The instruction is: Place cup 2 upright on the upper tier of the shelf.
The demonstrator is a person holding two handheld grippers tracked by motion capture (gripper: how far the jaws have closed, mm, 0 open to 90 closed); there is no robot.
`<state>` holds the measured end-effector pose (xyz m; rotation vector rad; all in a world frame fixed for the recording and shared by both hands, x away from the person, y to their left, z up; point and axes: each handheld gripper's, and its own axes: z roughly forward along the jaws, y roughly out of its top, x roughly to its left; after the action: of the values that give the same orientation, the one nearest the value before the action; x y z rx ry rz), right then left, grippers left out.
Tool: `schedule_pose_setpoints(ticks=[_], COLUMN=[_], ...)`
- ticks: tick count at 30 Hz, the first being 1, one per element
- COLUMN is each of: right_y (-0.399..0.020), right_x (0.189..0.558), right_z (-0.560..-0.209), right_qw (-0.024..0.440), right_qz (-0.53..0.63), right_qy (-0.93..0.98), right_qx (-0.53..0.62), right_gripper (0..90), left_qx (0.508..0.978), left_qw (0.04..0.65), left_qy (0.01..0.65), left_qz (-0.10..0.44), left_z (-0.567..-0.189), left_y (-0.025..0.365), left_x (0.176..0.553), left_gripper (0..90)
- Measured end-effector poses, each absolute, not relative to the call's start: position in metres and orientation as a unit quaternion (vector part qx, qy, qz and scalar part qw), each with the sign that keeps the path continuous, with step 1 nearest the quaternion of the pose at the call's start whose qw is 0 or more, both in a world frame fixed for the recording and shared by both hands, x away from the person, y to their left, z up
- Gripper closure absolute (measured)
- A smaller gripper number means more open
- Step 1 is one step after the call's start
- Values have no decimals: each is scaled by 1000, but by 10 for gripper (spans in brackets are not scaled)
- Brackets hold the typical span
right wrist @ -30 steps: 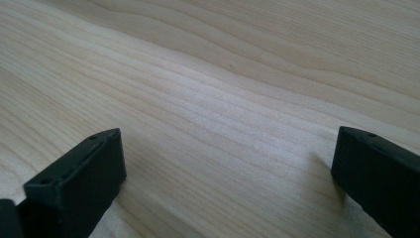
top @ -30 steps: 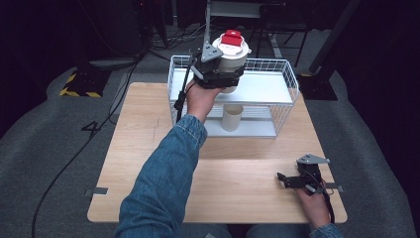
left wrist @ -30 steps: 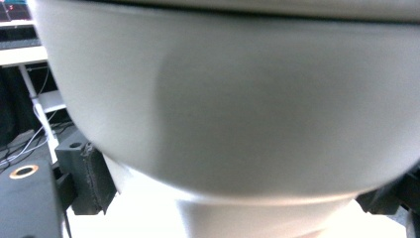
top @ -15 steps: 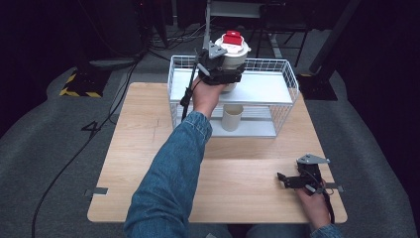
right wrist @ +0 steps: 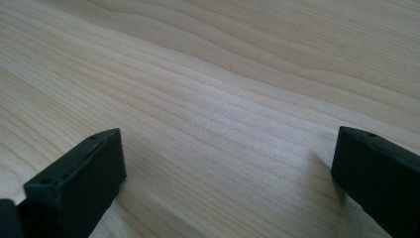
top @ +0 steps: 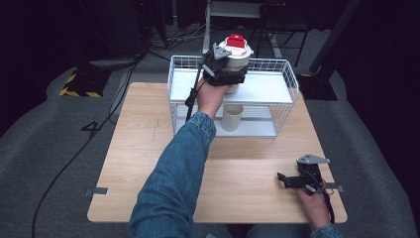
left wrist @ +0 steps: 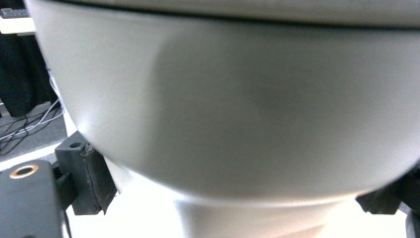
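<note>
Above the top shelf of the wire rack, at the table's far side, the left gripper holds a white jar with a red lid, its jaws closed on the jar's sides. From the left gripper view the jar's pale, rounded wall sits very close, with a black jaw at each lower corner pressed against it. Whether the jar's base touches the shelf or hangs just over it, I cannot tell. On the rack's lower shelf, under the jar, stands a cream cup, upright. Near the table's front right corner, well apart from the rack, the right gripper rests low on the wooden table, its jaws spread wide with only bare wood between them.
</note>
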<state>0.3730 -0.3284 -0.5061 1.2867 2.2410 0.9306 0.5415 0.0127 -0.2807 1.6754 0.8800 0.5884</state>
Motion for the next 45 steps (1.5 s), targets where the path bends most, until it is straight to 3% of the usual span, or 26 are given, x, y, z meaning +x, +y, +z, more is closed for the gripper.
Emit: schedule_pose_setpoints(ticks=[32, 45], right_y=[-328, -328], right_x=[373, 373], right_z=[-506, -506], right_qw=[197, 196], right_qz=[333, 332], right_qy=[800, 801], right_qx=[458, 458], right_gripper=[3, 3], left_qx=[704, 704], left_qw=[551, 553], left_qy=[372, 372], left_qz=[249, 246], left_z=[-290, -281], left_y=[11, 20], left_x=[539, 534], left_gripper=[105, 1])
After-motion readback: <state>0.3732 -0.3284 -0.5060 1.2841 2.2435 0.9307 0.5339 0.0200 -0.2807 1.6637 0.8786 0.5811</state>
